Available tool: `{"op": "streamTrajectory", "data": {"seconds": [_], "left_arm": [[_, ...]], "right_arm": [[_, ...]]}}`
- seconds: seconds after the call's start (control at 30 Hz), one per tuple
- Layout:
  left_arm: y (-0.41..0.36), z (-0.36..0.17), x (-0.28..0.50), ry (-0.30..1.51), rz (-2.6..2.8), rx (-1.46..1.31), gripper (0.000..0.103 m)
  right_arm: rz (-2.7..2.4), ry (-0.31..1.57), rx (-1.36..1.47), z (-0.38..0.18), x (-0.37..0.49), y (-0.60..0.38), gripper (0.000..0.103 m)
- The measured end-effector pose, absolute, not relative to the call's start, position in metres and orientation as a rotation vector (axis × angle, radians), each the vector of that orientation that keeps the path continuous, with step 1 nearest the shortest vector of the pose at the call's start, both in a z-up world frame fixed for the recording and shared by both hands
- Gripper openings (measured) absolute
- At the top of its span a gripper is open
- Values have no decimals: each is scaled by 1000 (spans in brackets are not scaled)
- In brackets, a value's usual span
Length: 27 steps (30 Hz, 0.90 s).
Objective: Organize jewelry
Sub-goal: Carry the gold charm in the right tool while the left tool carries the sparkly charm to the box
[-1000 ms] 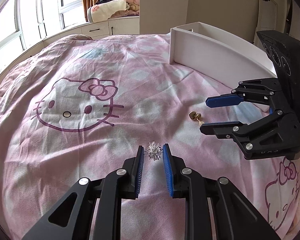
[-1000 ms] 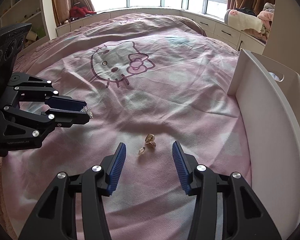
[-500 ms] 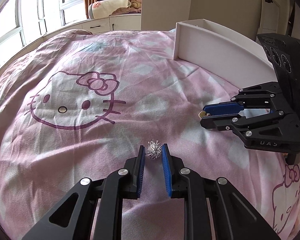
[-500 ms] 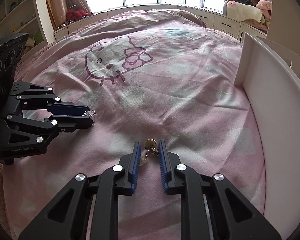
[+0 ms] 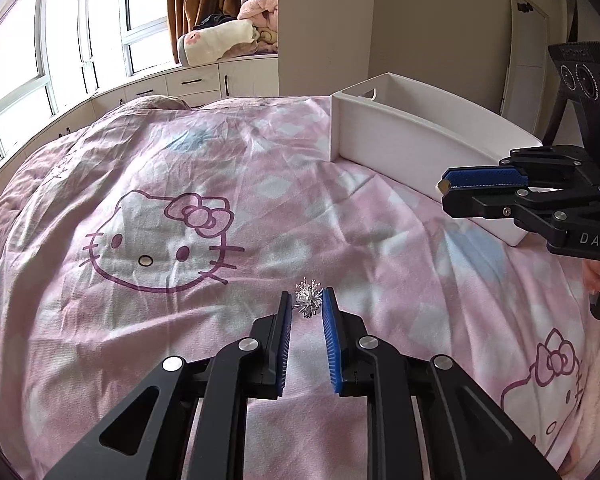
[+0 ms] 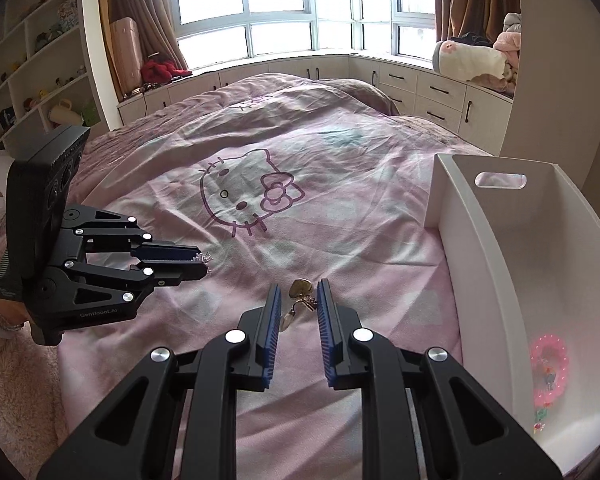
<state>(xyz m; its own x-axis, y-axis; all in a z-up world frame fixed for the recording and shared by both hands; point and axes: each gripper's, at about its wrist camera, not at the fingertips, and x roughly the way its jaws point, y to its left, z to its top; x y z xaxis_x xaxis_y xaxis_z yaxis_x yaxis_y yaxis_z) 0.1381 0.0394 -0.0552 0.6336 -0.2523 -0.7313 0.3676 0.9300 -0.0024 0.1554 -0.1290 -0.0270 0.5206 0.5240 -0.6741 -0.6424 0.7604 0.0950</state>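
Note:
My left gripper (image 5: 307,300) is shut on a spiky silver brooch (image 5: 308,302) and holds it above the pink bedspread (image 5: 220,184). It also shows at the left of the right wrist view (image 6: 204,264), with the brooch (image 6: 202,258) at its tips. My right gripper (image 6: 298,290) is shut on a gold earring (image 6: 300,294) with a pale drop hanging below, lifted off the bed. In the left wrist view the right gripper (image 5: 444,190) is at the right, in front of the white box (image 5: 400,144).
The white open box (image 6: 488,256) stands on the bed at the right; a pink flower-shaped piece (image 6: 548,372) lies inside it. A Hello Kitty print (image 6: 252,192) marks the bedspread's middle. Window-seat cabinets and shelves line the far walls.
The right gripper closed on the gold earring and lifted it off the bed toward the box. The left gripper also rose, keeping the silver brooch between its fingers.

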Motion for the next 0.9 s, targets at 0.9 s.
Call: {"op": "streamTrajectory", "data": {"seconds": [0.9], "left_arm": [[-110, 95, 150, 634, -444, 305, 21]], "right_arm": [[435, 527, -89, 92, 102, -308, 19]]}}
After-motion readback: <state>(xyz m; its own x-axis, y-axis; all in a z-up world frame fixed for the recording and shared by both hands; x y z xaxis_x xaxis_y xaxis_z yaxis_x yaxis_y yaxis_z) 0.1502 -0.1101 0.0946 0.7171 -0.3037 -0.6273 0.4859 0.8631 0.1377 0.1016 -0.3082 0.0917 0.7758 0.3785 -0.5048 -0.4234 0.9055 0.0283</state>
